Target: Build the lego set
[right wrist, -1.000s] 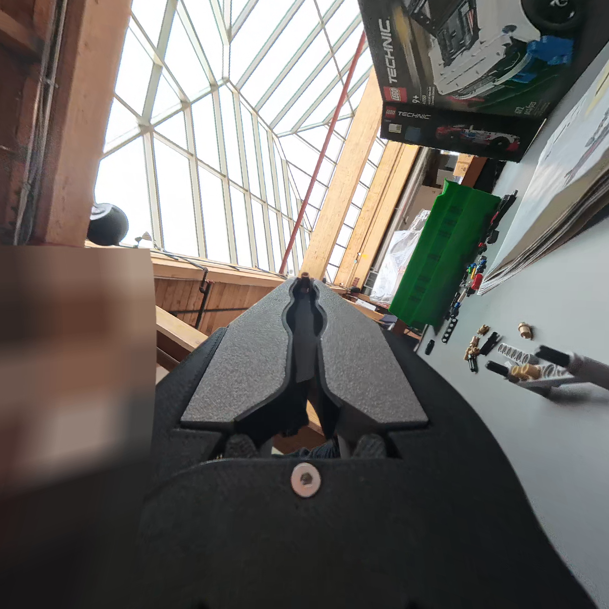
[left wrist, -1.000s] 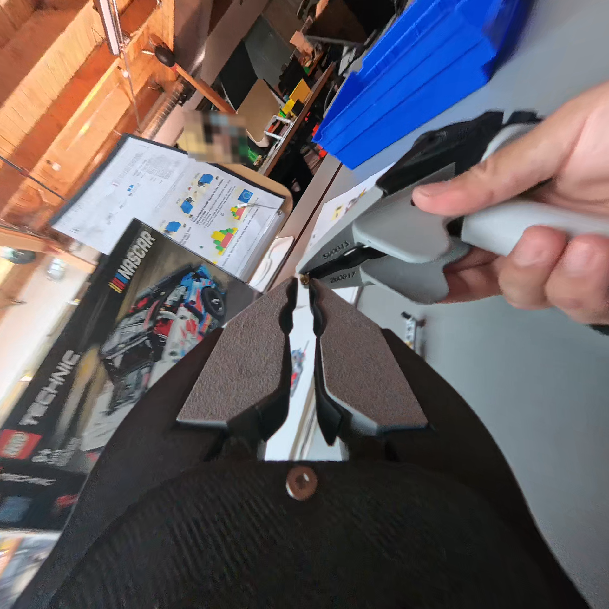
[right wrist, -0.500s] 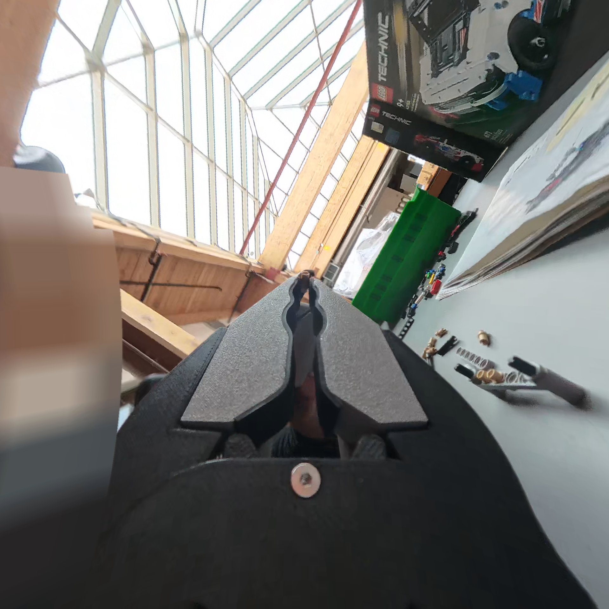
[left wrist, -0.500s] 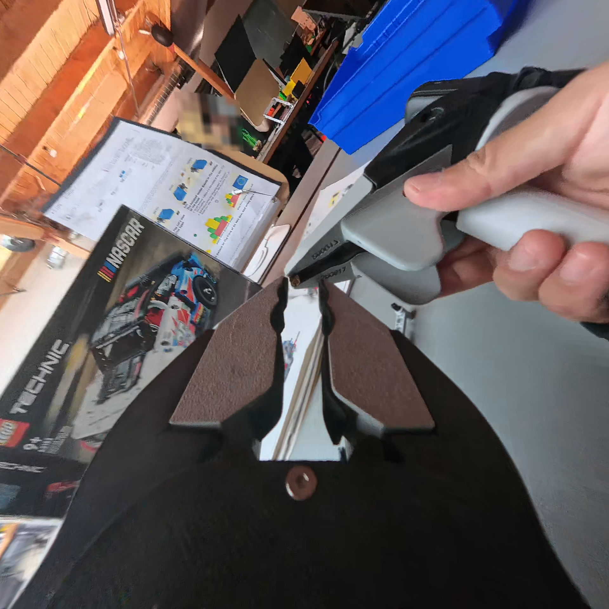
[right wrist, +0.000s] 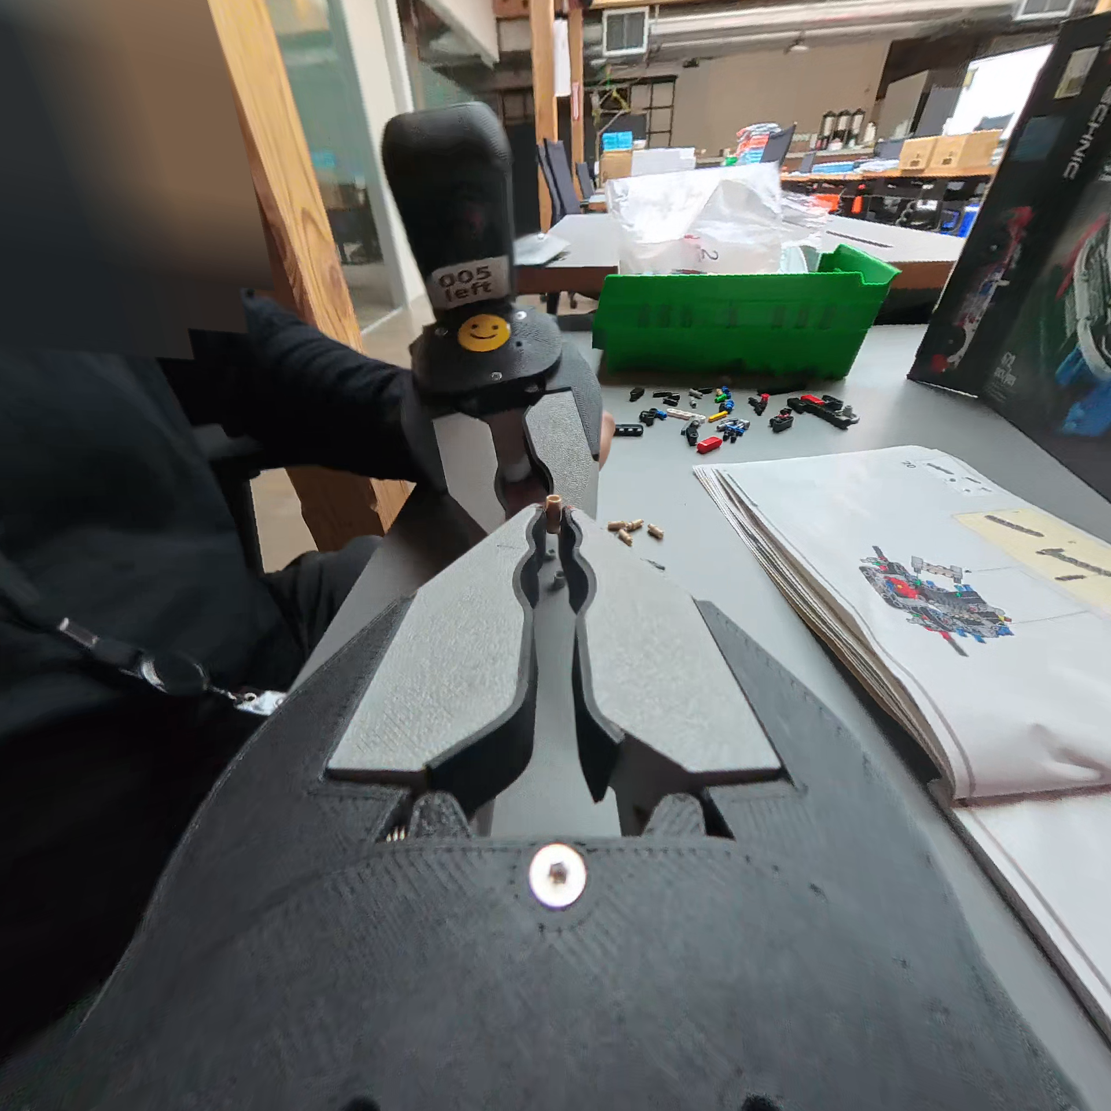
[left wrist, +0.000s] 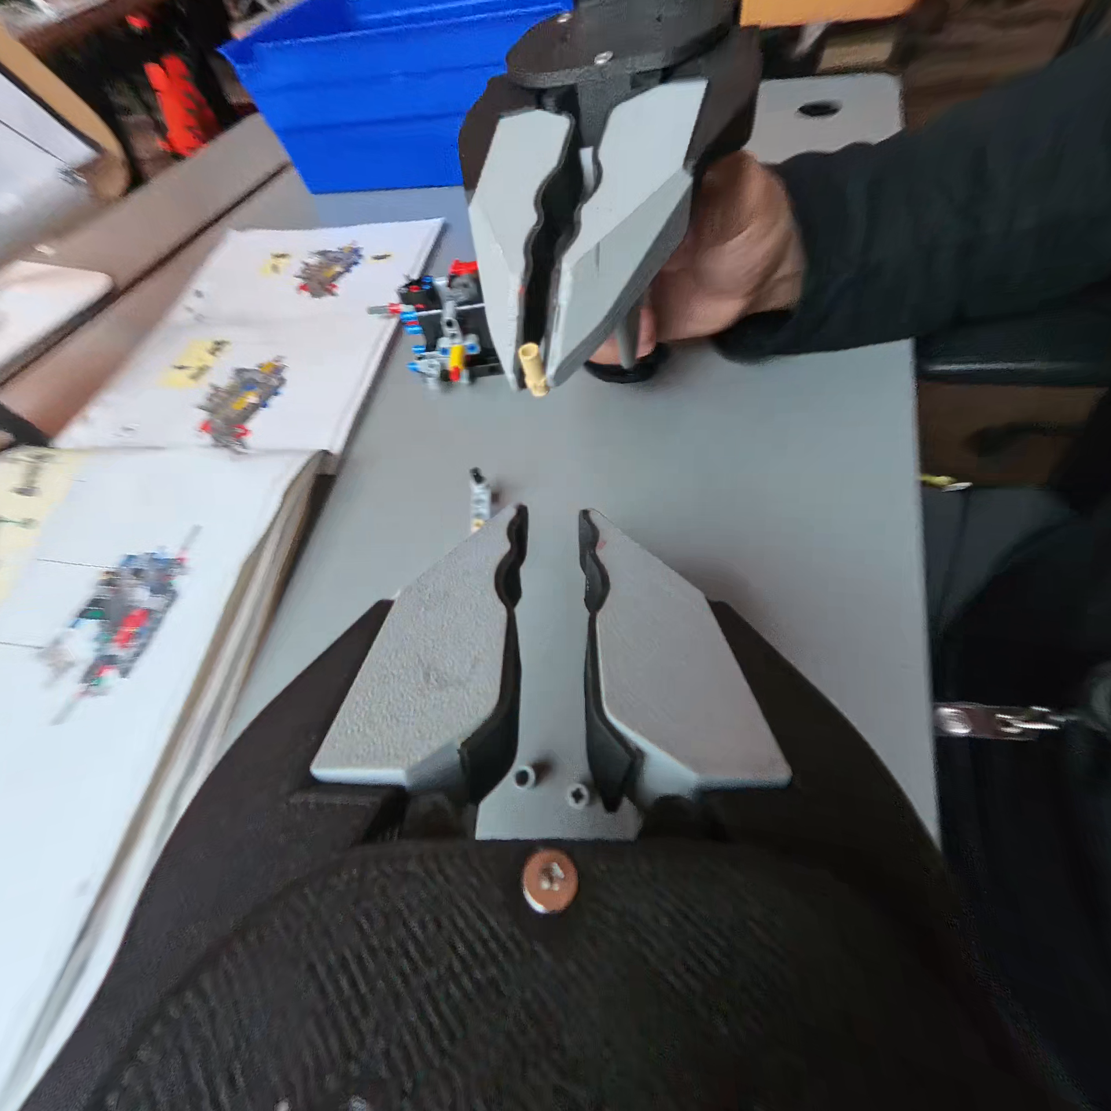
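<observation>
My right gripper (right wrist: 553, 518) is shut on a small tan pin (right wrist: 553, 510), which sticks out past its tips. In the left wrist view the right gripper (left wrist: 532, 377) points down toward me, with the tan pin (left wrist: 532, 368) just above the grey table (left wrist: 721, 481). My left gripper (left wrist: 552, 517) is open and empty, low over the table and facing the right one. It also shows in the right wrist view (right wrist: 520, 466). A partly built black assembly (left wrist: 448, 327) with coloured pins sits behind the right gripper. A small grey beam (left wrist: 481, 496) lies by my left fingertip.
An open instruction book (left wrist: 210, 421) lies along the left; it also shows in the right wrist view (right wrist: 902, 601). Loose tan pins (right wrist: 631, 529) and several small parts (right wrist: 721, 415) lie before a green bin (right wrist: 721, 318). A blue bin (left wrist: 385, 108) and the set's box (right wrist: 1052, 240) stand at the edges. The grippers' ends are close to 5 cm from one another.
Both grippers have swung down from a tilted, upward-looking pose to face each other over the table. My left gripper has opened wider. The right one still holds the tan pin.
</observation>
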### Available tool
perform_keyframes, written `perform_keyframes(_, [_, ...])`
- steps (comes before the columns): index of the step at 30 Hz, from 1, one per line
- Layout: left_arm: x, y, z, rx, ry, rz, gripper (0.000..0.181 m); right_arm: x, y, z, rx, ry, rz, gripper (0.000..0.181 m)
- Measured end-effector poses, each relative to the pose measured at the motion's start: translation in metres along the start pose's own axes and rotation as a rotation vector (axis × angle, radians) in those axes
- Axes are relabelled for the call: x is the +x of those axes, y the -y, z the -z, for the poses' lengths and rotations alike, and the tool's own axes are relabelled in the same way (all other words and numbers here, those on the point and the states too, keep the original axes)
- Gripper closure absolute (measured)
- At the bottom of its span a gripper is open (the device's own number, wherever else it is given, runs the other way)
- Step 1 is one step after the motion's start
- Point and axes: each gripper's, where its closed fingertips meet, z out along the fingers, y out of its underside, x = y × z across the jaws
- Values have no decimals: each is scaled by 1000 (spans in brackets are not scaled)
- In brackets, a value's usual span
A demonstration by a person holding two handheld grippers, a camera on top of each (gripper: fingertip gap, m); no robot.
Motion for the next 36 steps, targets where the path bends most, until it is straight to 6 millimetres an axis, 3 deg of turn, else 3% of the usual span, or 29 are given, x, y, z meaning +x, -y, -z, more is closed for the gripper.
perform_keyframes(2, [8,-2,3,29,-112,107,165,3,-10,0,-59,-2,53,180])
perform_keyframes(6, [-13,-13,15,25,-115,275,163,4,-42,4,-233,40,104,180])
perform_keyframes(8, [-14,-21,16,-21,-122,311,161,2,-57,2,-324,56,88,180])
perform_keyframes(12, [-8,-24,8,-72,-97,271,181,4,-70,-5,-413,56,80,179])
perform_keyframes(18, [2,-34,-9,-199,-132,303,181,-2,-81,-9,-483,64,179,180])
perform_keyframes(22, [7,-37,-13,-250,-154,258,181,1,-102,-11,-618,77,124,179])
perform_keyframes(27, [7,-41,-19,-272,-160,265,181,1,-105,-9,-641,97,96,179])
perform_keyframes(31, [0,-47,-11,-313,-127,195,181,0,-105,-8,-640,100,128,179])
perform_keyframes(36, [4,-52,-17,-362,-115,115,181,1,-101,-8,-614,99,110,179])
